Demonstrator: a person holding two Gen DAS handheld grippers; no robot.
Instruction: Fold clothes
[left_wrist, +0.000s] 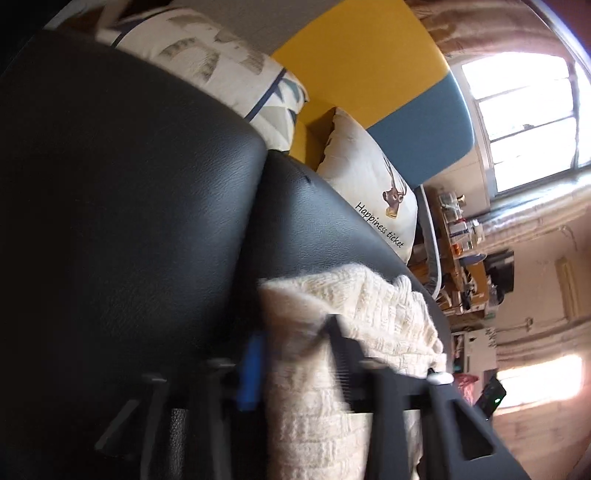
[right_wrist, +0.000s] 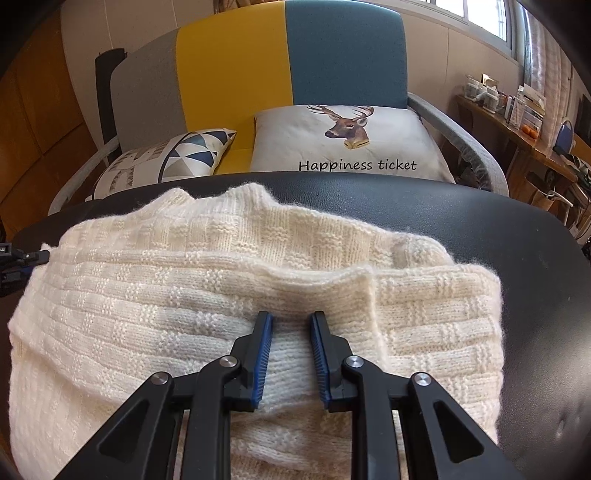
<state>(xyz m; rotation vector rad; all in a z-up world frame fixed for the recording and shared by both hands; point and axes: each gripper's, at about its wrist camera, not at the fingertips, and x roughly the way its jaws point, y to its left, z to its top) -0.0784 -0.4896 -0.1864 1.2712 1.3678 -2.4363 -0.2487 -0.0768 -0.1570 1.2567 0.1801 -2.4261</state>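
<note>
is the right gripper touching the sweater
Touching. The right wrist view shows the right gripper with both blue pads pressed against a raised fold of the cream sweater, knit bunched between the jaws.

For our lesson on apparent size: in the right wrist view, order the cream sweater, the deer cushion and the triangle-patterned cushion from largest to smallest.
1. Cream sweater, though it lies nearest the camera.
2. Deer cushion.
3. Triangle-patterned cushion.

"Happiness ticket" stands in black script on the white deer cushion (right_wrist: 351, 144), below the stag's head; the same words show on it in the left wrist view (left_wrist: 369, 184).
</note>
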